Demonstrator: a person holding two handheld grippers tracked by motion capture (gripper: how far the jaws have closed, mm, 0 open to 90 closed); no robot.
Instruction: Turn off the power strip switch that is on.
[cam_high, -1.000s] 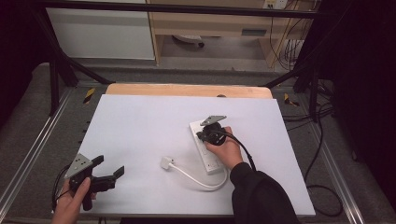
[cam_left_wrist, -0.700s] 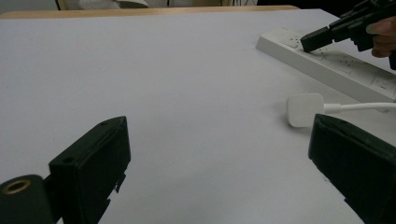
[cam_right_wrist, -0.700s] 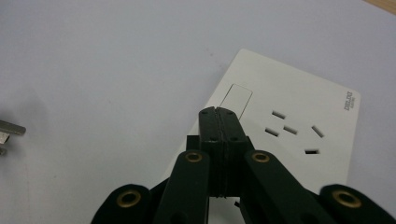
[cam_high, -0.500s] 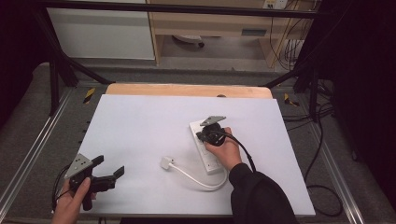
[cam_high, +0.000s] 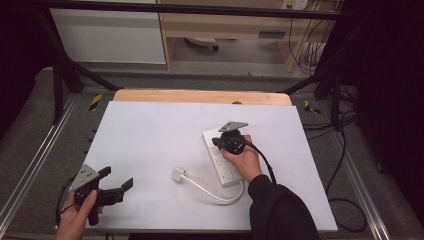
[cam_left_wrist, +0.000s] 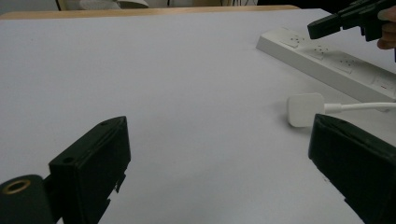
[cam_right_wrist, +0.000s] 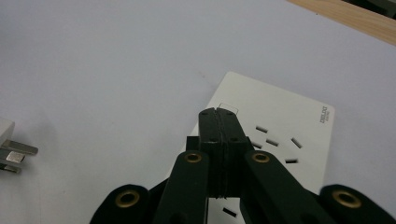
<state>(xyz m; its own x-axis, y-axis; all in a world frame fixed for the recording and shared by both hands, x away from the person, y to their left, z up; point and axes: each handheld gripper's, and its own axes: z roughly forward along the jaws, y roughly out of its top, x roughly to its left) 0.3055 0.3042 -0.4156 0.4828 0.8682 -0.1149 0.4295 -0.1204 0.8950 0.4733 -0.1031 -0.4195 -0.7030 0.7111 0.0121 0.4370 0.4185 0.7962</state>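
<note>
The power strip is a long, flat, white plastic bar with rounded corners, lying on the white table a little to the 3 o'clock side of its middle, its length running from 11 o'clock to 5 o'clock in the high view. In the right gripper view its smooth top carries groups of narrow dark socket slots, a small outlined rectangle near one corner and small grey lettering at the far edge. A round white cable leaves its near end, curves across the table and ends in a squarish white plug, which lies at 9 o'clock from the strip, apart from it; two metal prongs show on it.

The right gripper is over the strip's far half, its black jaws pressed flat together with nothing between them, tips just above the strip's top; whether they touch it I cannot tell. The left gripper sits at the table's 7 o'clock corner, its blocky black jaws spread wide and empty.

The table top is matte and smooth; a bare wooden strip edges it at 12 o'clock.
</note>
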